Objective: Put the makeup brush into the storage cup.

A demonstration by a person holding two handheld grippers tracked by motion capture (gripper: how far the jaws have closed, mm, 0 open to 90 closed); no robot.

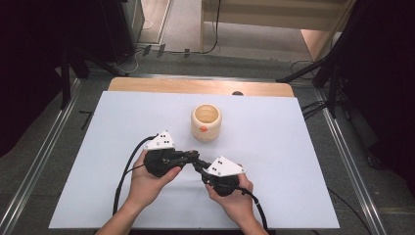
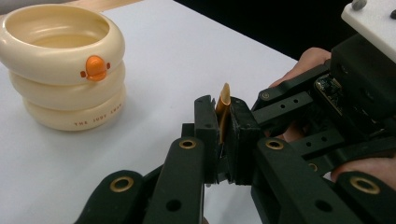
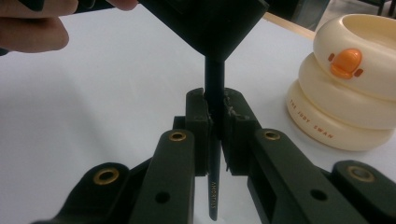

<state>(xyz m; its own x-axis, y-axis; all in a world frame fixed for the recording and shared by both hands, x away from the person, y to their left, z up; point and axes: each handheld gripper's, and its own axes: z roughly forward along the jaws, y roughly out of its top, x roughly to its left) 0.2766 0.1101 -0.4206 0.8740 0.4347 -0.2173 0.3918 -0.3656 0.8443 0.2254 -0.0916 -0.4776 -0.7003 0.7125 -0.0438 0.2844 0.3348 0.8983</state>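
Both tools meet low over the white tabletop [image 1: 293, 147], in front of the person and just short of a cream cup. The left tool [image 2: 225, 122] is clenched on a thin stick-like thing [image 2: 223, 112]; in the left gripper view an orange-tan end of it pokes up from between the black pads, slightly tilted. The right tool [image 3: 216, 122] is clenched on a slim dark rod [image 3: 214, 84]. In the right gripper view that rod's long axis runs straight along the jaws, its lettered tip pointing back toward the camera and its other end going up into the left tool's body. Whether the tan piece and the dark rod are one pen, I cannot tell.

The cup [image 1: 206, 122] stands upright beyond the tools, near them but apart, shaped like three stacked rings with an orange duck bill on the side. Its mouth is open; nothing shows inside it in the high view.
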